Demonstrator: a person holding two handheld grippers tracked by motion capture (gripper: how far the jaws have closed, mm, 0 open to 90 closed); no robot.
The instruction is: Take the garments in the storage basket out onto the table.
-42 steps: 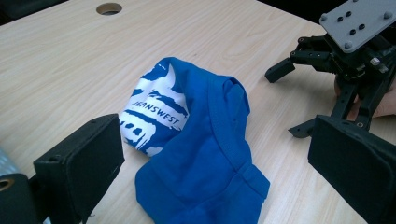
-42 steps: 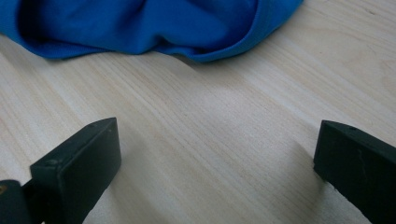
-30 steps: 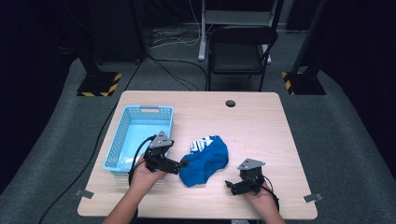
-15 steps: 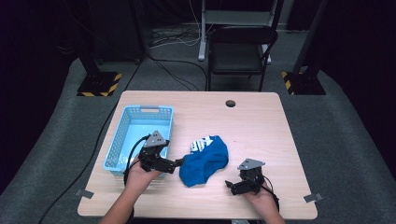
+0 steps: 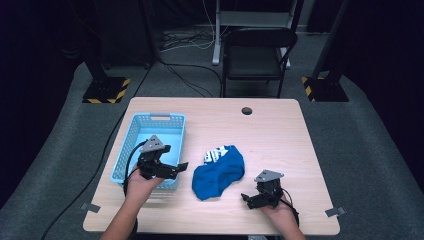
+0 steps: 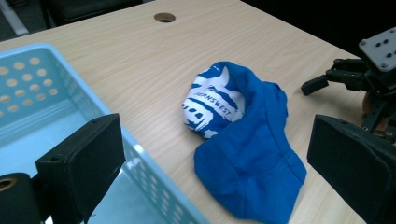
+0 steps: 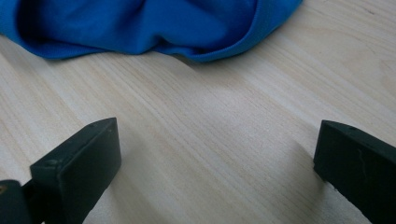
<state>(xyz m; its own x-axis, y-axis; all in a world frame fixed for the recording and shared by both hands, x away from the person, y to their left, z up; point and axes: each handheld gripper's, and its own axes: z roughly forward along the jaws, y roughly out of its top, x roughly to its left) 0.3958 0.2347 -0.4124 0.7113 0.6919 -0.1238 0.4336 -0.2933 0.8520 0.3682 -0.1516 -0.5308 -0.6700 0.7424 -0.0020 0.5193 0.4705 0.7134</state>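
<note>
Crumpled blue cloth (image 5: 218, 173) lies mid-desk (image 5: 280, 135), beside perforated plastic basket (image 5: 131, 137); left gripper (image 5: 181, 166) and right gripper (image 5: 246, 198) both gape, empty.

Left tool (image 5: 181, 167) and right tool (image 5: 246, 199) both gape wide, held low.

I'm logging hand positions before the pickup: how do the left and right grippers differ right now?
The left gripper hovers over the blue basket near its front corner; the right gripper sits low over bare table. The left one is beside the blue garment's left edge, the right one off its lower right edge. Both have jaws open, hold nothing and face the garment.
</note>
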